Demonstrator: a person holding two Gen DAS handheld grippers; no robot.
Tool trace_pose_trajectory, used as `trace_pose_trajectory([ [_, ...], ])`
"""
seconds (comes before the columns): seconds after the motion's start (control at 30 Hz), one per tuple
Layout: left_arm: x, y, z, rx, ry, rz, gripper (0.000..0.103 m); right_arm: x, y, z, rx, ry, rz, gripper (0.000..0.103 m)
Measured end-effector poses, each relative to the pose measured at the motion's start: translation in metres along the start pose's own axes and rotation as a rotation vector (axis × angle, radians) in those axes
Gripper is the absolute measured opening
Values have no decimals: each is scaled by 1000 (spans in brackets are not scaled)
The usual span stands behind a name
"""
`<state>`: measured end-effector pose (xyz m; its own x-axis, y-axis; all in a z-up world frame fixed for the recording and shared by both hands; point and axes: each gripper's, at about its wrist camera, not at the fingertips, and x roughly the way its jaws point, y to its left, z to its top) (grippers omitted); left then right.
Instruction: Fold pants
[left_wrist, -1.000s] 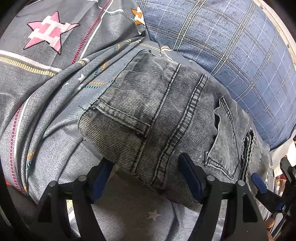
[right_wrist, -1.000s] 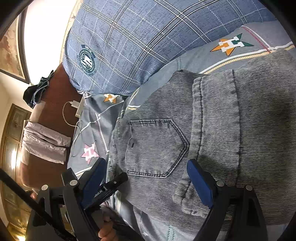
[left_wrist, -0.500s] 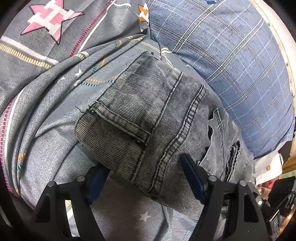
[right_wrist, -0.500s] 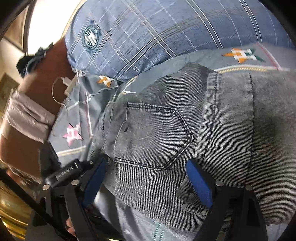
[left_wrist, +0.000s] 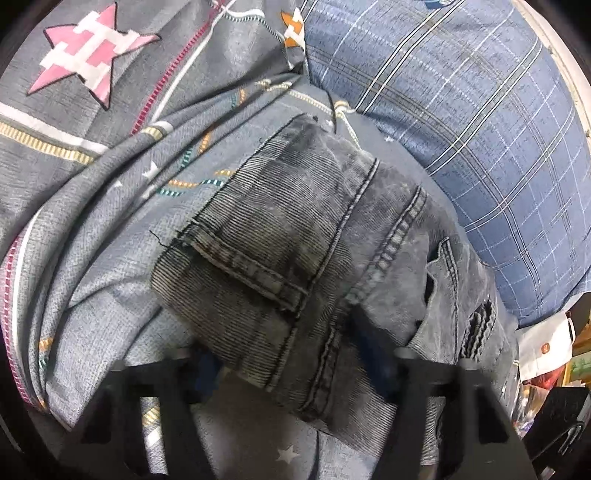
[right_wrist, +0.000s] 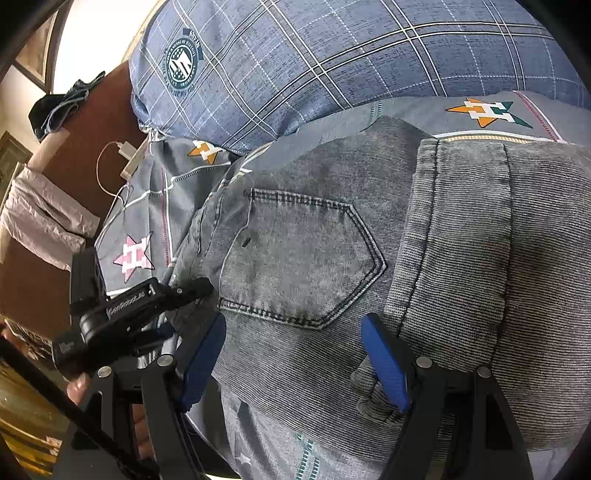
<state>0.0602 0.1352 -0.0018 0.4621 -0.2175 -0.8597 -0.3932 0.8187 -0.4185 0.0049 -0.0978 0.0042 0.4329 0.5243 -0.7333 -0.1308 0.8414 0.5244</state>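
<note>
The near edge of the folded jeans (left_wrist: 295, 266) on the bed (left_wrist: 92, 229) is being closed on by the left hand-held gripper (left_wrist: 291, 373), while the right hand-held gripper (right_wrist: 295, 354) is being held spread at the pocket's six o'clock; a firm pinch is judged next.

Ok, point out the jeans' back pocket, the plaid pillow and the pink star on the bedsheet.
back pocket (right_wrist: 295, 258): right wrist view, middle of the stitched pocket panel.
plaid pillow (left_wrist: 461, 110): left wrist view, middle of its blue checked cover.
pink star (left_wrist: 92, 62): left wrist view, centre of the star print.

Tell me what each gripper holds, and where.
Left gripper: jaws just closing around the near edge of the folded jeans; contact too blurred to confirm. Right gripper: open astride that edge, holding nothing.
</note>
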Motion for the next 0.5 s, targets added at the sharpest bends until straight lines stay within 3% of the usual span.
trace_pose_trajectory([
  [0.07, -8, 2, -3, 0, -44, 22, 27, 1, 0, 0, -1, 0, -5, 81],
  [0.33, -1, 19, 0, -78, -12, -23, 38, 5, 3, -3, -2, 5, -15, 81],
  [0.4, -3, 18, 0, -81, -36, -22, 27, 5, 3, -3, -2, 5, -14, 81],
  [0.5, -10, 12, -3, -54, -80, -13, 21, 5, 3, -3, -1, 5, -12, 81],
])
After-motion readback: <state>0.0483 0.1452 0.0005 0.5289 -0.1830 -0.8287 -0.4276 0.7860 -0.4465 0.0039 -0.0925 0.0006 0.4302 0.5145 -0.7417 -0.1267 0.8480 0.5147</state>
